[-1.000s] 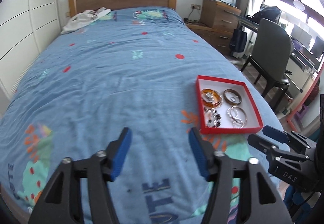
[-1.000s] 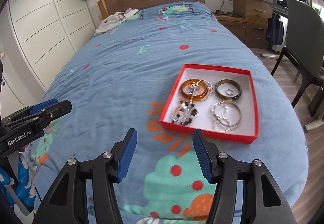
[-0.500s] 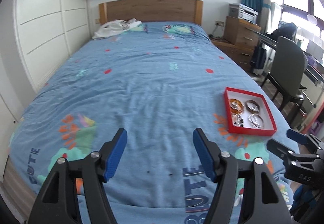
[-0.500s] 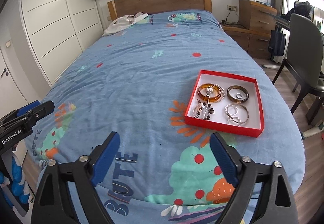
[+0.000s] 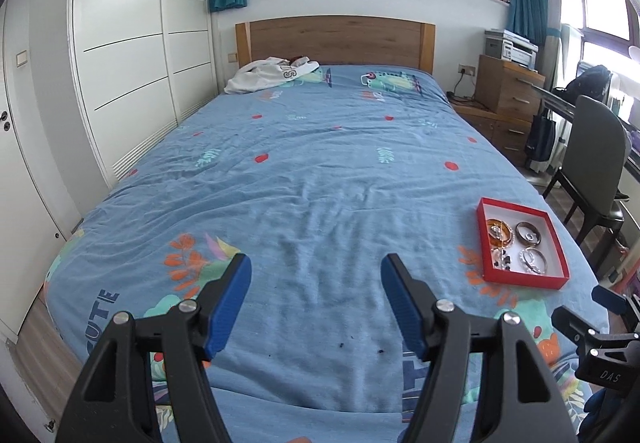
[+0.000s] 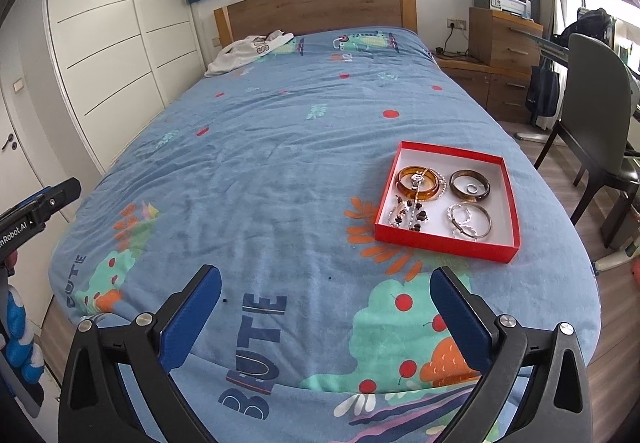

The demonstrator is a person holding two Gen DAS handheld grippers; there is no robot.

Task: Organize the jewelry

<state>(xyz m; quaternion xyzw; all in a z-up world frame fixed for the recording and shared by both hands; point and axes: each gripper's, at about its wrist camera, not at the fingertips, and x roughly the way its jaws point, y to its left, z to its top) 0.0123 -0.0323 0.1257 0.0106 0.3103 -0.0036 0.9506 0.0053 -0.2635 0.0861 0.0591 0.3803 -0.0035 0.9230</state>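
Observation:
A red box with a white floor (image 6: 505, 203) lies on the blue bedspread (image 6: 280, 163) near the bed's right side; it also shows in the left wrist view (image 5: 554, 239). It holds an amber bangle (image 6: 417, 179), a dark bangle (image 6: 469, 185), silver bangles (image 6: 469, 221) and a beaded piece (image 6: 408, 215). My right gripper (image 6: 326, 289) is open and empty, above the foot of the bed, well short of the box. My left gripper (image 5: 316, 279) is open and empty, far left of the box.
A white garment (image 5: 272, 75) lies by the wooden headboard (image 5: 336, 39). White wardrobe doors (image 5: 120, 83) run along the left. A wooden dresser with a printer (image 6: 504, 31) and a grey chair (image 6: 596, 111) stand to the right of the bed.
Both grippers have pulled back and up from the bed, so the box looks smaller and more of the room shows. The right jaws have opened wider.

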